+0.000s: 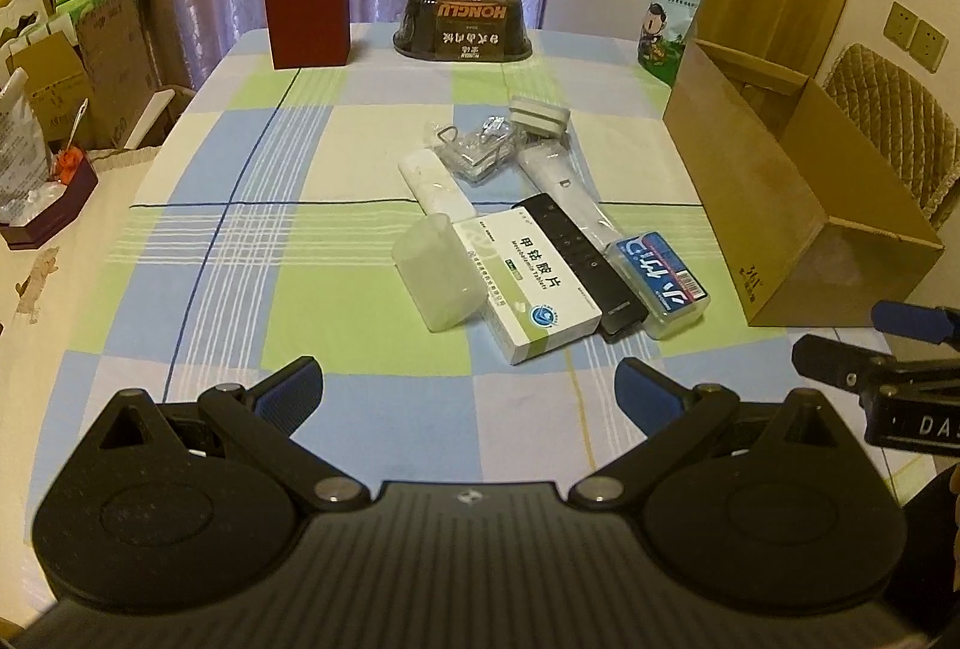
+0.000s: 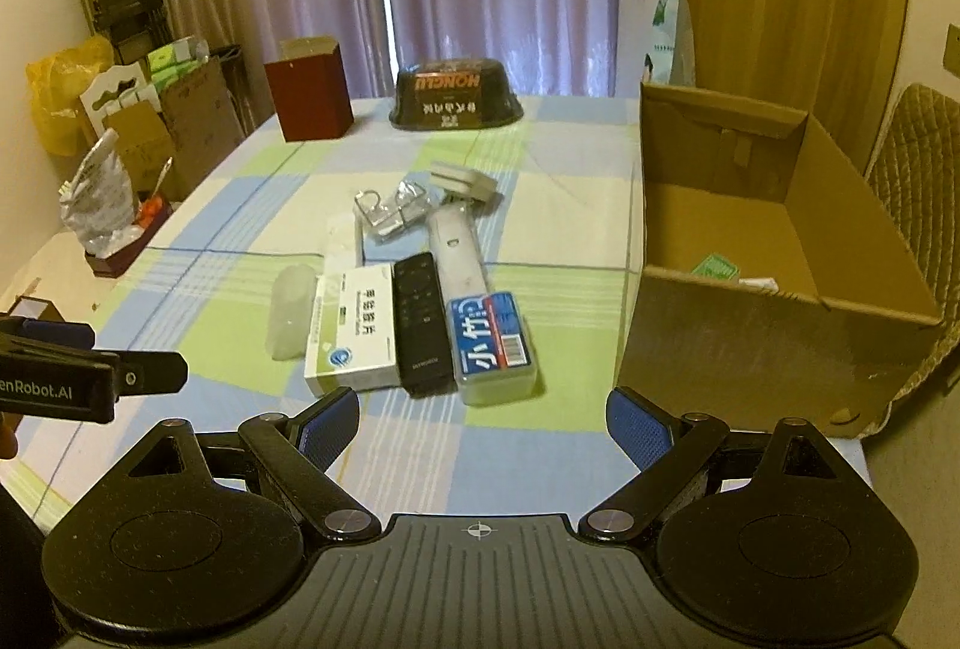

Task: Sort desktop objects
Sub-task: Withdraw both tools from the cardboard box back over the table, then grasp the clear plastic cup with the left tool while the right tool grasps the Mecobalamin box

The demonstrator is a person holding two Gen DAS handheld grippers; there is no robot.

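Both the left gripper (image 1: 470, 391) and right gripper (image 2: 483, 424) hung spread and empty, and mid-frame the white cardboard medicine box (image 2: 351, 334) looked light, stiff, easiest pinched across its long sides.

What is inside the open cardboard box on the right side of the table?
In the right wrist view, the cardboard box holds a small green packet and something white beside it. Its near wall hides the rest of the floor.

A white rectangular medicine box (image 2: 354, 334), a slim black remote (image 2: 421, 323) and a clear blue-labelled plastic case (image 2: 493, 347) are lying flat, touching side by side, beside an open brown cardboard box (image 2: 762, 289).
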